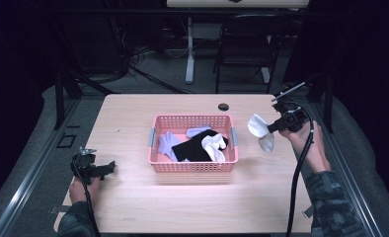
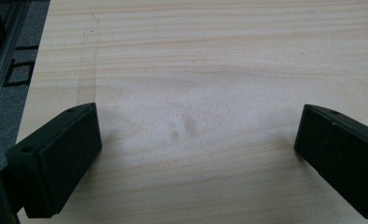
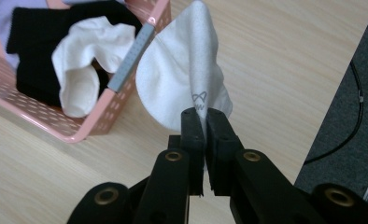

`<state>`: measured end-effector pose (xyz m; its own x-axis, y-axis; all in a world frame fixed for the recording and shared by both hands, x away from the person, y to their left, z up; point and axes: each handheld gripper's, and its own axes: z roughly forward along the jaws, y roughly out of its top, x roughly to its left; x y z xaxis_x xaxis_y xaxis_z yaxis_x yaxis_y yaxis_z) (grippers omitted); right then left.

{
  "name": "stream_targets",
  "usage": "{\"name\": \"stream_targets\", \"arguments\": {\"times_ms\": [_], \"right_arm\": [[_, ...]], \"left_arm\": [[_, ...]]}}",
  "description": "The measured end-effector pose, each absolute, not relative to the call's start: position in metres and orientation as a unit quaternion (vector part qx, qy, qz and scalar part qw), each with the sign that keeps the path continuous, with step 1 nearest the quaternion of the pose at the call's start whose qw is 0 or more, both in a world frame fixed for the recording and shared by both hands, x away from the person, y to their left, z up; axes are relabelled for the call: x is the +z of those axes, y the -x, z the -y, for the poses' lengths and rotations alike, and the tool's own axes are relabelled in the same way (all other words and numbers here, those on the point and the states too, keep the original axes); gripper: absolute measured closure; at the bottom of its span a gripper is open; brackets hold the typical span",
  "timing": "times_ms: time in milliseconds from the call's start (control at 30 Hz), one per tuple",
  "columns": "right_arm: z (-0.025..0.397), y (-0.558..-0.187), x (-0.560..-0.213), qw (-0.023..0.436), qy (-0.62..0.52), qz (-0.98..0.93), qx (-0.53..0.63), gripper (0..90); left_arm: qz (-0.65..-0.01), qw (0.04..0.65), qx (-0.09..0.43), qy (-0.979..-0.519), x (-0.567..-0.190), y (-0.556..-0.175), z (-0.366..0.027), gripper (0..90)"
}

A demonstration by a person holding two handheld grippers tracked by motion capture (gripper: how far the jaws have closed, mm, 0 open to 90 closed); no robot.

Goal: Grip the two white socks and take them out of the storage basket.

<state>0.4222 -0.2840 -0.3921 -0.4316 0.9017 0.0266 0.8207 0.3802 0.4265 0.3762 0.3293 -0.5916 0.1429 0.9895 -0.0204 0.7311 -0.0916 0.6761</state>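
A pink basket (image 1: 155, 123) stands mid-table and holds a black sock (image 1: 195, 147), a white sock (image 1: 215, 147) and pale lilac socks (image 1: 168, 143). To its right, above the table, my right gripper (image 1: 272, 127) is shut on a white sock (image 1: 260, 132) that hangs from its jaws. In the right gripper view the held white sock (image 3: 182, 79) fans out ahead of the right gripper (image 3: 203, 114), with the basket (image 3: 126, 88) at upper left. My left gripper (image 1: 111, 167) rests low at the table's left, open over bare wood (image 2: 196, 116).
The wooden table (image 1: 192, 207) has a round cable hole (image 1: 223, 106) behind the basket. A chair (image 1: 247, 44) and a desk leg (image 1: 189, 49) stand beyond the far edge. The right gripper's black cable (image 1: 298, 173) trails down along the forearm.
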Motion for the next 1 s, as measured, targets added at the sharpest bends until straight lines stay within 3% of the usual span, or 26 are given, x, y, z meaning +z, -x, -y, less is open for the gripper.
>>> {"name": "stream_targets", "arguments": {"times_ms": [633, 1000], "right_arm": [[0.291, -0.429, -0.489, 0.046, -0.549, -0.821, 0.148, 87.1], [0.293, -0.427, -0.513, 0.040, -0.561, -0.812, 0.156, 86.5]], "left_arm": [[-0.610, 0.280, 0.230, -0.704, -0.591, -0.375, -0.329, 0.5], [-0.610, 0.280, 0.229, -0.705, -0.591, -0.375, -0.329, 0.5]]}}
